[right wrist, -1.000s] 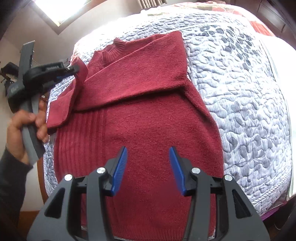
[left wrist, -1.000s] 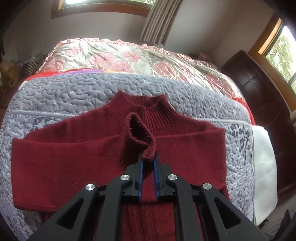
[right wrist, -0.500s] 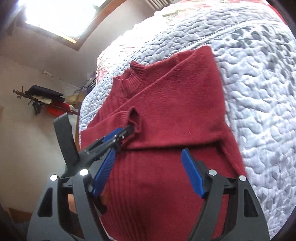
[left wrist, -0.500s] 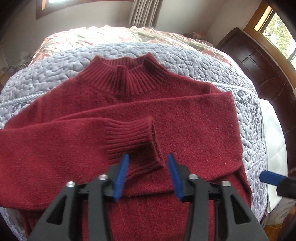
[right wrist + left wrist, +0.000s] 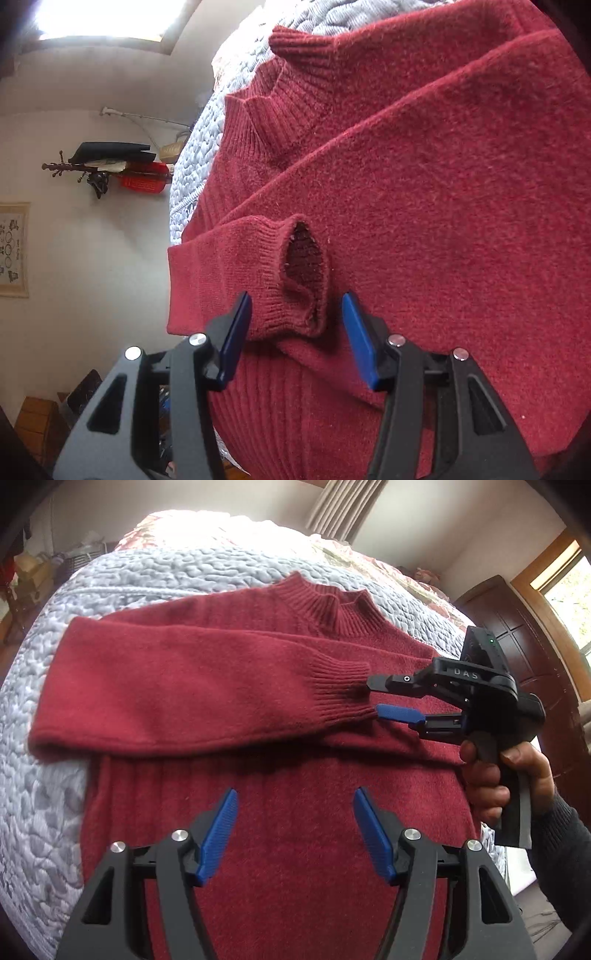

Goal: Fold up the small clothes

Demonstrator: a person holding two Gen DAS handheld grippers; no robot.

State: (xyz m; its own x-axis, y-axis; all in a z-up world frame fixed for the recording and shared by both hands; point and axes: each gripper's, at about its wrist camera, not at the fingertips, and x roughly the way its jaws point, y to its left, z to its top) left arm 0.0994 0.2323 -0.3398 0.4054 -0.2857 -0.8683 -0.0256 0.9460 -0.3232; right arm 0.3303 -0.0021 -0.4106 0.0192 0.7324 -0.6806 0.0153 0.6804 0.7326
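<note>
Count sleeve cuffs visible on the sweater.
1: the ribbed cuff of the sleeve folded across the sweater's chest, between the open right tool's fingers. The other cuff is hidden.

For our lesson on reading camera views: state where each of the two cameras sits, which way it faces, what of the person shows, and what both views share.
Left wrist: sits on the left gripper, open above the sweater, facing the collar and bed; shows the right gripper and hand.
Right wrist: sits on the right gripper, open, facing the cuff from close up; no hand shows.
Shared: sweater, cuff, grey quilt.
</note>
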